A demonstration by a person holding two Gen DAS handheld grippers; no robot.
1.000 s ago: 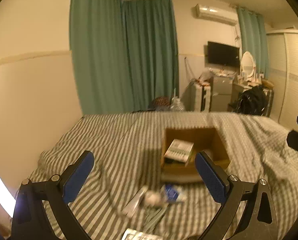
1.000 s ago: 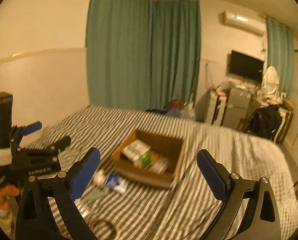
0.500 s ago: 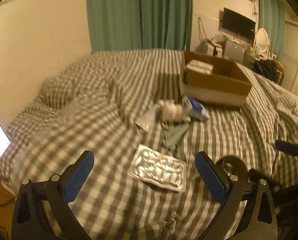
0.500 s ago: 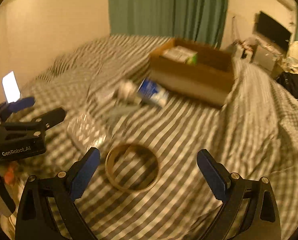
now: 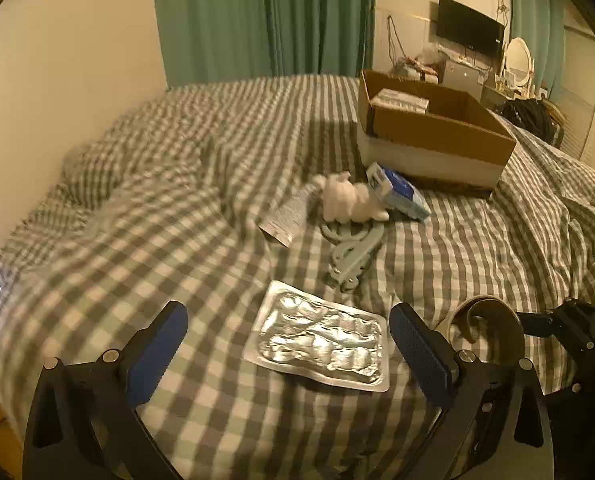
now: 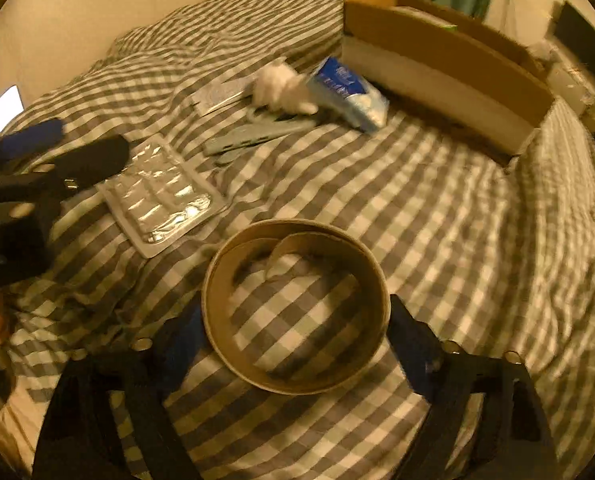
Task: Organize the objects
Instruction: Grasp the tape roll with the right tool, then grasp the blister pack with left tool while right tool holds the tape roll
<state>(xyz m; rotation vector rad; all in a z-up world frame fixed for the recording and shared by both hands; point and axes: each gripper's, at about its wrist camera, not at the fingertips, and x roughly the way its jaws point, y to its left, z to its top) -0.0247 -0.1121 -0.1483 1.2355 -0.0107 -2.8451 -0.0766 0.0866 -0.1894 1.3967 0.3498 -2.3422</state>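
Now my right gripper is wide open around the thin brown cardboard ring on the checked bed cover, which looks light and bendy, so I should squeeze its sides softly.

- The cardboard box sits on the bed, upper right of the left wrist frame, with a packet inside it
- Just before the box lie a pouch, a cotton wad and a tube, left of them
- Below these lies a plastic hanger piece
- The blister pack lies lower centre, the tape ring just right of it
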